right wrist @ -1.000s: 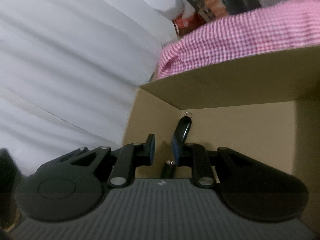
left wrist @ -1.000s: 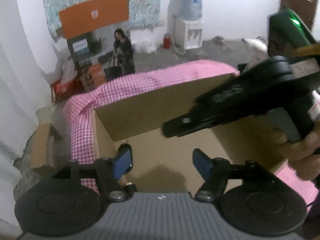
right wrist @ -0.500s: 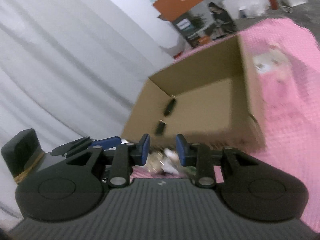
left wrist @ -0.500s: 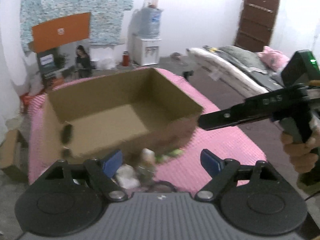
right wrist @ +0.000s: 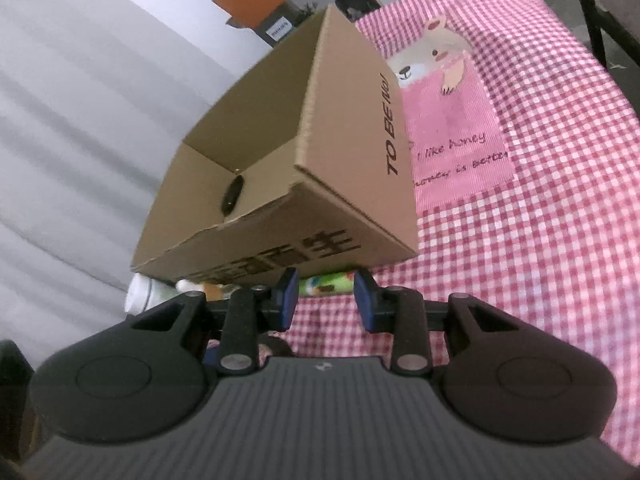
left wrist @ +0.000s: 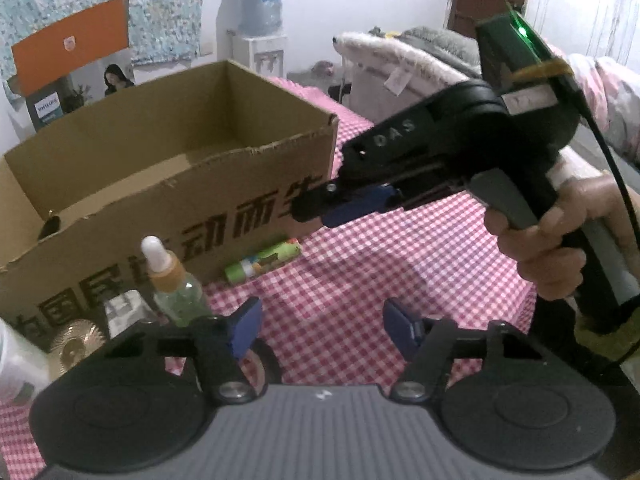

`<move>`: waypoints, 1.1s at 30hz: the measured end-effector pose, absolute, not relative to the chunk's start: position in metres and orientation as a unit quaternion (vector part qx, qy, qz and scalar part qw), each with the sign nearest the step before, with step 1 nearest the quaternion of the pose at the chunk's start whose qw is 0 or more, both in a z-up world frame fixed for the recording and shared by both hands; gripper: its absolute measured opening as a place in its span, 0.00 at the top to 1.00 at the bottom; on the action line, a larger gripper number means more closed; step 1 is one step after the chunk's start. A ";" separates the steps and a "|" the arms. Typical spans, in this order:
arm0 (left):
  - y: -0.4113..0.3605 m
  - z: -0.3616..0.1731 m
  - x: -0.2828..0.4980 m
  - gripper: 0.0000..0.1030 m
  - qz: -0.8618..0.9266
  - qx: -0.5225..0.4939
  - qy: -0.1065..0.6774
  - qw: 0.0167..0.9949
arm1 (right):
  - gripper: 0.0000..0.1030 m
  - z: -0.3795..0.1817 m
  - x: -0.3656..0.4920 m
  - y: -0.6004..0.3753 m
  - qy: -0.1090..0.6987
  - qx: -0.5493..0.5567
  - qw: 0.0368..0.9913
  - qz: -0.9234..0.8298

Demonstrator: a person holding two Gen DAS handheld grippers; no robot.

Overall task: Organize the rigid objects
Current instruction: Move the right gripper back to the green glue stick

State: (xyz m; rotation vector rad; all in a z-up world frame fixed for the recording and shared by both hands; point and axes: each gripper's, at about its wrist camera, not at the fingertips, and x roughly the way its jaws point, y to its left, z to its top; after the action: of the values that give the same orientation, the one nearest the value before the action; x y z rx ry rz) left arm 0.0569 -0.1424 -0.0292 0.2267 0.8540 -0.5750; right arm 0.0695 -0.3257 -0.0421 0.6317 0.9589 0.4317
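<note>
White container [left wrist: 16, 364] cut off at left frame edge, gold disc [left wrist: 76, 346] half behind left gripper's body, dark item [right wrist: 233, 194] in cardboard box [right wrist: 352, 184] too small to identify, green tube [right wrist: 326, 282] partly hidden behind right gripper's fingers [right wrist: 362, 292]

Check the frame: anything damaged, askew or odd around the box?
The brown cardboard box has a ragged, torn top edge on its near wall. A green cylindrical tube lies on its side against that wall on the pink checked cloth, not in the box. Nothing spilled.

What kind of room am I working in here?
Probably a lived-in room at home: a bed with piled bedding, a water dispenser by the wall, and a gingham cloth under the cardboard box.
</note>
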 end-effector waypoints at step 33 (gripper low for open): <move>-0.130 -0.046 0.048 0.44 -0.282 0.102 0.441 0.846 | 0.71 -0.043 0.103 -0.232 0.462 0.039 0.835 0.296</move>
State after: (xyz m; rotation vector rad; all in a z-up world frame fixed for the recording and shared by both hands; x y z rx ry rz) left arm 0.0483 -0.1300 -0.0464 0.2145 0.9291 -0.5948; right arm 0.1033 -0.2317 -0.0431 0.0826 0.9791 0.6268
